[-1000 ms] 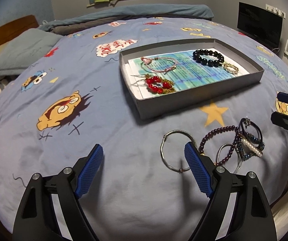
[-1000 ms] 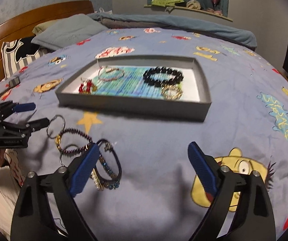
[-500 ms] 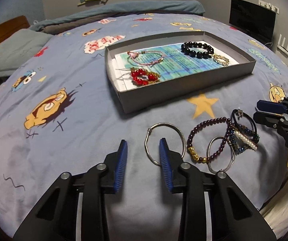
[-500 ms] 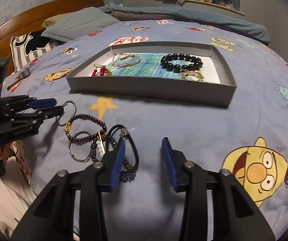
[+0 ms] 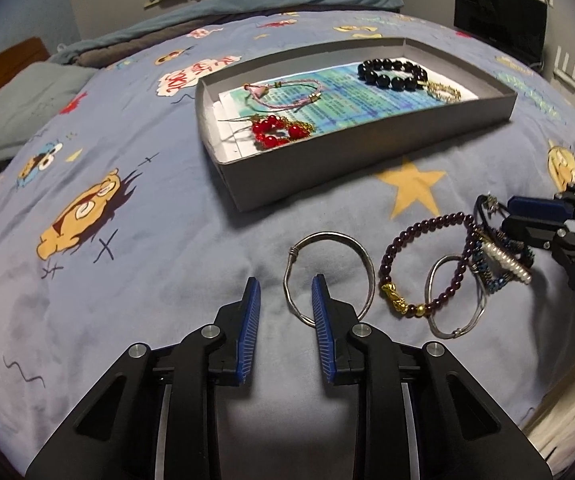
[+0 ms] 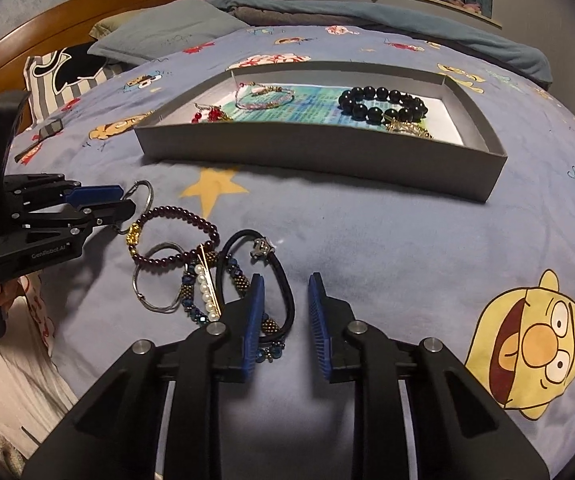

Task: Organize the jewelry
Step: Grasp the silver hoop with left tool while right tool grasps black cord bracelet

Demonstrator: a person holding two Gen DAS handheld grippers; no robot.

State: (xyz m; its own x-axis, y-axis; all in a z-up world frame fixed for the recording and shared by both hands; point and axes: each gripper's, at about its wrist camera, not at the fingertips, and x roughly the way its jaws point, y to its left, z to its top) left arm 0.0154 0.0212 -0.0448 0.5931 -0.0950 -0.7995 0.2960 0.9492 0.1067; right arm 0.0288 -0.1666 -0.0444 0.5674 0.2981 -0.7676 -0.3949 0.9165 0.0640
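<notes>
Left gripper [image 5: 285, 300]: narrowed round silver bangle [image 5: 329, 278], unpinched. Right gripper [image 6: 285, 300]: likewise, black cord bracelet [image 6: 275, 276]. Risk: tangled neighbours dragged along.

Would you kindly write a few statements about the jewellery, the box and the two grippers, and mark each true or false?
1. The black bead bracelet lies inside the grey box. True.
2. The silver bangle sits in the box. False: it lies on the bedspread.
3. The left gripper grips the red bead bracelet. False: its jaws, just narrowed, hold nothing.
4. The purple bead bracelet lies outside the box. True.
</notes>
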